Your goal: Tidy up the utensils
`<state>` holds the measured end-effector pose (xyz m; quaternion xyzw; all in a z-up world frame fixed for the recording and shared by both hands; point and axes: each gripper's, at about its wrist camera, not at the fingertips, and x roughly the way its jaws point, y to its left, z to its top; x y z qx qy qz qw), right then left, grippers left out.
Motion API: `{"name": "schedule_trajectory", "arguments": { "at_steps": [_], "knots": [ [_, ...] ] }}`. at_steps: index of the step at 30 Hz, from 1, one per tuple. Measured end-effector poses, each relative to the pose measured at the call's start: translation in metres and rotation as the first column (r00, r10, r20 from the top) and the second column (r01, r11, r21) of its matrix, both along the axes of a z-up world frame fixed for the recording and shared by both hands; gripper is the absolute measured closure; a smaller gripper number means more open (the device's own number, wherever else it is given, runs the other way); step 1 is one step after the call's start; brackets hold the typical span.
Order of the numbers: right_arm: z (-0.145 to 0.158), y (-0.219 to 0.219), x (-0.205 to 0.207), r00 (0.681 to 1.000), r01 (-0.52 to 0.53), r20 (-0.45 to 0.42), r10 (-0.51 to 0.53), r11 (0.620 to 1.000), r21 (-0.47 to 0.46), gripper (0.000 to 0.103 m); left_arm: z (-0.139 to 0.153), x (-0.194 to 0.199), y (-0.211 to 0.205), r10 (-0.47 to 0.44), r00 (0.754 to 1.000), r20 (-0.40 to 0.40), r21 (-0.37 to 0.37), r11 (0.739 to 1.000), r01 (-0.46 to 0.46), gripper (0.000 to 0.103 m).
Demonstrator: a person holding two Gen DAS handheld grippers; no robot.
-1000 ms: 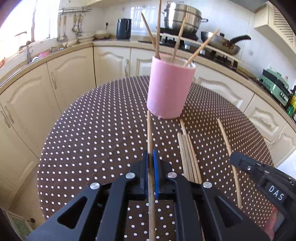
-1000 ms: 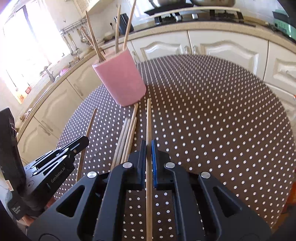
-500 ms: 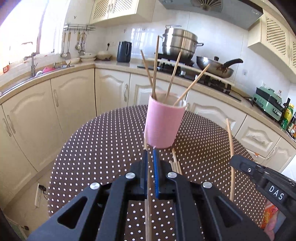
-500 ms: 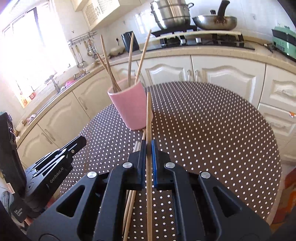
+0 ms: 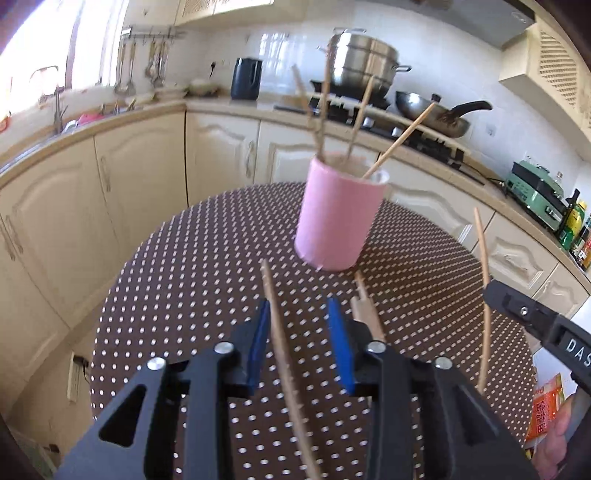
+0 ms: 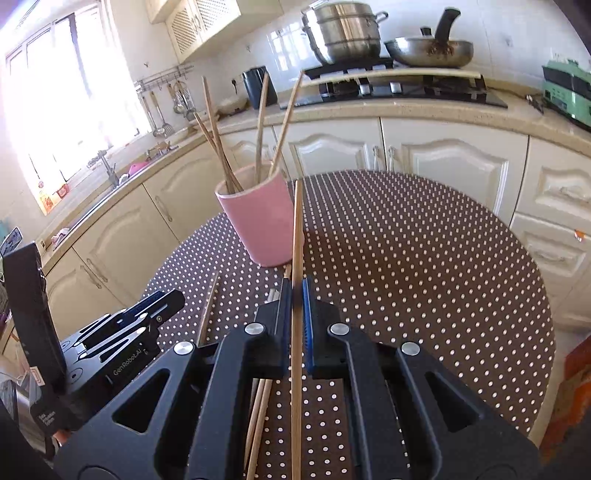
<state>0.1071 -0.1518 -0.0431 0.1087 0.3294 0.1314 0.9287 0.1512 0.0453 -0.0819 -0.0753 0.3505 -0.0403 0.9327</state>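
Since the earlier frames, the left gripper has spread its blue-padded jaws apart, and the chopstick it clamped half a second ago now slants loosely through the gap, lying near the left pad (contact cannot be confirmed through the motion blur). Both cameras have also risen relative to the table, so more of the kitchen counter appears.

Right gripper: jaws narrow, pinched on a single chopstick that runs straight forward along the fingers, its tip reaching up beside the pink cup's right edge.

Pink cup, also seen from the left wrist: stands upright on the brown polka-dot table, holding four chopsticks that lean outward in different directions.

Loose chopsticks lie bundled on the tablecloth beneath the right gripper, between it and the cup; in the left view their ends show just beside the right pad.

Beyond the table, a steel pot and a frying pan sit on the stove.
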Motion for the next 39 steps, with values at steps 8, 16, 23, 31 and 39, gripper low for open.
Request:
{"name": "schedule_trajectory", "arguments": {
  "at_steps": [8, 16, 23, 31, 39],
  "knots": [
    [-0.031, 0.007, 0.013, 0.995, -0.006, -0.099, 0.006, 1.000, -0.005, 0.097, -0.029, 0.020, 0.006, 0.013, 0.994, -0.108, 0.007, 1.000, -0.012, 0.061],
    [-0.057, 0.009, 0.027, 0.984, 0.012, -0.177, -0.014, 1.000, -0.012, 0.096, -0.046, 0.040, -0.010, 0.029, 0.986, -0.164, 0.100, 0.995, -0.013, 0.059],
    [-0.073, 0.010, 0.033, 0.976, 0.018, -0.218, -0.018, 1.000, -0.005, 0.097, -0.047, 0.047, -0.014, 0.115, 0.978, -0.173, 0.208, 0.975, -0.077, 0.096],
    [-0.062, 0.009, 0.018, 0.984, 0.010, -0.180, -0.011, 1.000, -0.002, 0.097, -0.031, 0.027, -0.002, 0.108, 0.986, -0.126, 0.158, 0.984, -0.087, 0.096],
    [-0.038, 0.005, 0.002, 0.995, 0.012, -0.100, -0.013, 1.000, -0.005, 0.097, -0.008, 0.013, -0.007, 0.066, 0.997, -0.027, 0.104, 0.993, -0.063, 0.096]
  ]
}}
